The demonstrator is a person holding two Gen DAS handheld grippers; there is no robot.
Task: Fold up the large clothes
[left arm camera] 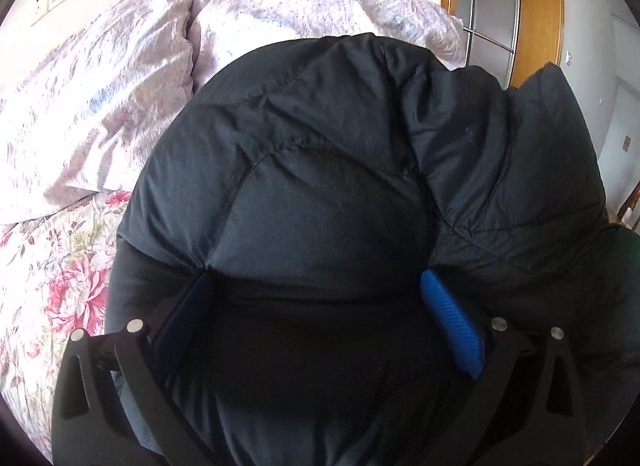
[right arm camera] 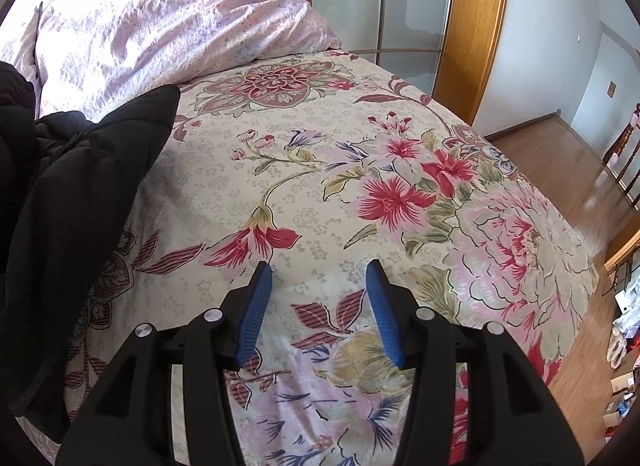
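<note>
A puffy black quilted jacket (left arm camera: 320, 145) fills the left wrist view, bunched up over the bed. My left gripper (left arm camera: 315, 274) is shut on a thick fold of it: the padding bulges between the blue pads (left arm camera: 452, 326), and creases run in to the fingertips. In the right wrist view the same jacket (right arm camera: 80, 185) lies heaped at the left edge of the bed. My right gripper (right arm camera: 320, 265) hovers open over the floral bedsheet (right arm camera: 320, 153), to the right of the jacket, with nothing between its fingers.
Two pale lilac pillows (left arm camera: 100, 105) (right arm camera: 160, 25) lie at the head of the bed. A wood-framed frosted-glass door (right arm camera: 380, 5) stands behind. Wooden floor (right arm camera: 560, 145), a chair (right arm camera: 624, 153) and boxes of clutter (right arm camera: 624, 346) are off the bed's right side.
</note>
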